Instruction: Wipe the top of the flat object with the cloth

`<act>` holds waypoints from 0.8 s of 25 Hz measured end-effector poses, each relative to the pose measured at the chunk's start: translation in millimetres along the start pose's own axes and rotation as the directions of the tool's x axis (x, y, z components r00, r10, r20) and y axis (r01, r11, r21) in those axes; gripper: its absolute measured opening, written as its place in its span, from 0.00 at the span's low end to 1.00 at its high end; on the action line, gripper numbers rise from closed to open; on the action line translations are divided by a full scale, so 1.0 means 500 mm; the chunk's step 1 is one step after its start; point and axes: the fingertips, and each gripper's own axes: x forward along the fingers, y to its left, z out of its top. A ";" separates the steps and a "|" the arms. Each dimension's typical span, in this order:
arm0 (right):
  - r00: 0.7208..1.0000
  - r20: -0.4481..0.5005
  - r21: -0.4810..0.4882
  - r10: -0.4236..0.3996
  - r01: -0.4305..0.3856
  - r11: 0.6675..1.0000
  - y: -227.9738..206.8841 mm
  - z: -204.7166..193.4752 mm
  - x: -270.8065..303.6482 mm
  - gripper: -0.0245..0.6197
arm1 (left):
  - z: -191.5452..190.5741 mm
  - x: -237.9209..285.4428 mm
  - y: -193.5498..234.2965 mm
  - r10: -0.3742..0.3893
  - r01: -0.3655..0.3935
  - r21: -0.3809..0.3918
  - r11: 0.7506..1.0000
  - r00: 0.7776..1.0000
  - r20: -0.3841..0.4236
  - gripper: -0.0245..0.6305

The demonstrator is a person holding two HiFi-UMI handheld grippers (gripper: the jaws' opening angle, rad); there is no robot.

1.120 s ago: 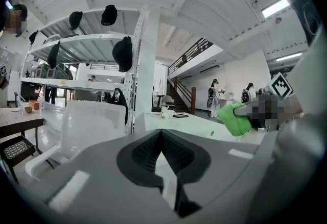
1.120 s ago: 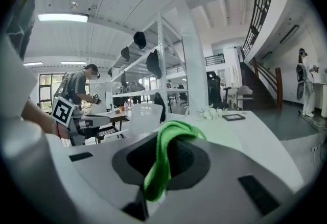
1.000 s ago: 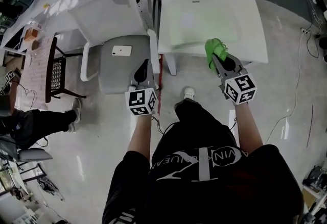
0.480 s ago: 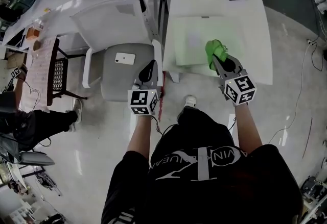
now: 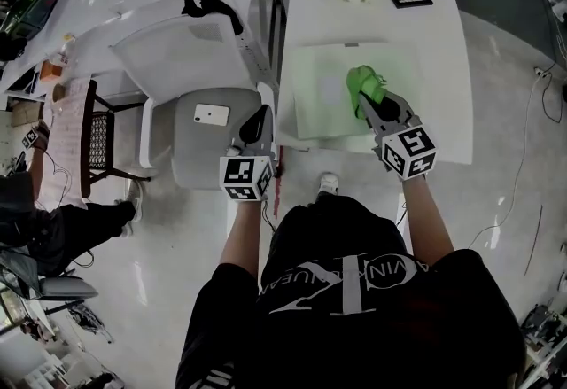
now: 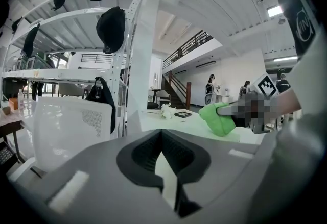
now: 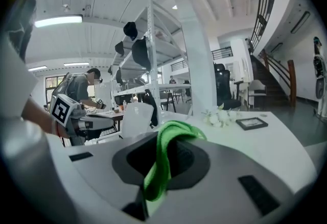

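Green cloth [image 5: 362,80], pinched by the right gripper [image 5: 368,102], sits over the pale flat object [image 5: 314,104] on the white tabletop [image 5: 438,42], seen from the head view. Left gripper view: the left gripper [image 6: 162,136] holds its fingers pressed together, empty. Right gripper view: fingers clamp the cloth's fold. Wiping looks about to begin; the next move calls for pressing down and sweeping across.

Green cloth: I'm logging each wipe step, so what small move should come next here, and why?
Probably lower the right gripper until the green cloth presses on the flat pale-green panel, then sweep it across. Its tongs are shut on the cloth, which hangs over the panel's middle. Whether the cloth touches the panel cannot be confirmed.
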 end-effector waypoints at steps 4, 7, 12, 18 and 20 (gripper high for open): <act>1.000 -0.007 -0.007 0.024 -0.024 1.000 -0.003 0.009 0.033 0.09 | -0.011 0.026 -0.008 -0.023 0.023 -0.011 1.000 1.000 -0.018 0.04; 0.999 -0.015 0.000 0.040 -0.040 0.999 0.001 0.012 0.057 0.09 | -0.023 0.042 -0.015 -0.063 0.062 -0.013 0.998 0.997 -0.044 0.04; 0.997 -0.041 0.012 0.059 -0.058 0.998 0.011 0.016 0.110 0.09 | -0.026 0.079 -0.010 -0.124 0.123 -0.022 0.992 0.991 -0.054 0.04; 0.995 -0.089 0.020 0.053 -0.051 0.998 0.024 0.020 0.191 0.09 | -0.040 0.135 -0.006 -0.227 0.224 -0.042 0.974 0.971 -0.078 0.04; 0.993 -0.101 0.016 0.058 -0.057 0.998 0.032 0.023 0.218 0.09 | -0.044 0.149 -0.006 -0.258 0.256 -0.038 0.966 0.962 -0.087 0.04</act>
